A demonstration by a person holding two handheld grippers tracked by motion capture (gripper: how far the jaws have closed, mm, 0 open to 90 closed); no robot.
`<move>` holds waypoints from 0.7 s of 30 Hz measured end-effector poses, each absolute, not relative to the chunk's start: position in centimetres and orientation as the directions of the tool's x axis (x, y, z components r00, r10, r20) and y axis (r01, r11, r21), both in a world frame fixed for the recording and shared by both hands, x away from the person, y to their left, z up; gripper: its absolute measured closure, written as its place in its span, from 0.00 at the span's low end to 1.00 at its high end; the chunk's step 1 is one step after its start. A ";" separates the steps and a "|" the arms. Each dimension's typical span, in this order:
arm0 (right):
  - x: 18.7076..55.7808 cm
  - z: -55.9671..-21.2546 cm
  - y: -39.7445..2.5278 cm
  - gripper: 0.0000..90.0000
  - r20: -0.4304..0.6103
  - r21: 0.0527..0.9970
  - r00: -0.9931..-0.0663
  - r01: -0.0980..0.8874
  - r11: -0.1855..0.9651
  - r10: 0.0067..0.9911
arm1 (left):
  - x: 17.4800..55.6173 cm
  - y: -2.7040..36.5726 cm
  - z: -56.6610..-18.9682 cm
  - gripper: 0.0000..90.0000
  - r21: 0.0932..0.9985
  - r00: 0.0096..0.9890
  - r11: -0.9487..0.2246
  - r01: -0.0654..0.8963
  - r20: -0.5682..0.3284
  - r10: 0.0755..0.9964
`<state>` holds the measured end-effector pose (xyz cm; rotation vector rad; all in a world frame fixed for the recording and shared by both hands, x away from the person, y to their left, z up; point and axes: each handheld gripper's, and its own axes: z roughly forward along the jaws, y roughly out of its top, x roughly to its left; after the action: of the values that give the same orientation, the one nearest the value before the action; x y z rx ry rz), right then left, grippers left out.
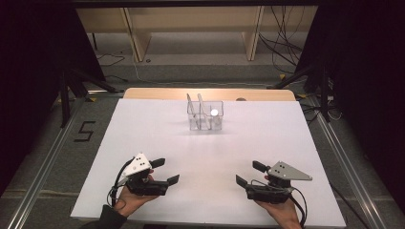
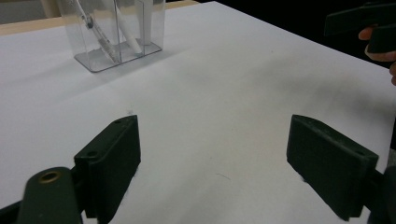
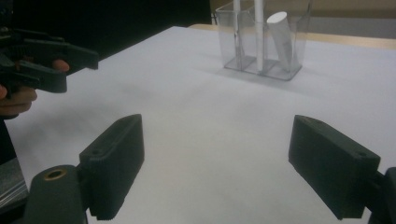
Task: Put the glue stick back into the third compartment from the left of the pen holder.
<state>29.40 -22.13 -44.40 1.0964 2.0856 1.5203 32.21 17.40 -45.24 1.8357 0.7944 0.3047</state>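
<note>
left gripper (image 1: 165, 171): near left, jaws spread wide, nothing grasped | right gripper (image 1: 247, 173): near right, jaws spread wide, nothing grasped | clear organizer (image 1: 205, 116): stood far centre on white table (image 1: 153, 129), well apart from both

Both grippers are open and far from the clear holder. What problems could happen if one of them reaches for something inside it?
1. The clear holder looks light and stands free on the white table; a push from the right gripper or left gripper may tip or slide it.
2. The white cylinder leans inside a narrow compartment, so wide jaws may strike the walls.
3. The thin sticks stand close together; grasping one may drag another.
</note>
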 end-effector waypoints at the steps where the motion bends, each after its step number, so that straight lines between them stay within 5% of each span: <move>1: 29.3 -44.6 -22.2 0.21 0.163 0.912 -0.644 0.388 0.135 0.748 | 32.2 17.4 -45.2 0.19 0.901 0.746 -0.216 0.377 -0.157 0.647; 21: 28.7 -45.5 -23.1 0.21 0.179 0.909 -0.625 0.401 0.117 0.760 | 32.0 17.5 -45.4 0.19 0.899 0.745 -0.215 0.382 -0.162 0.647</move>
<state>28.66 -23.06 -45.48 1.1340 2.0698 1.5117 31.98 17.51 -45.40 1.8371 0.7979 0.2985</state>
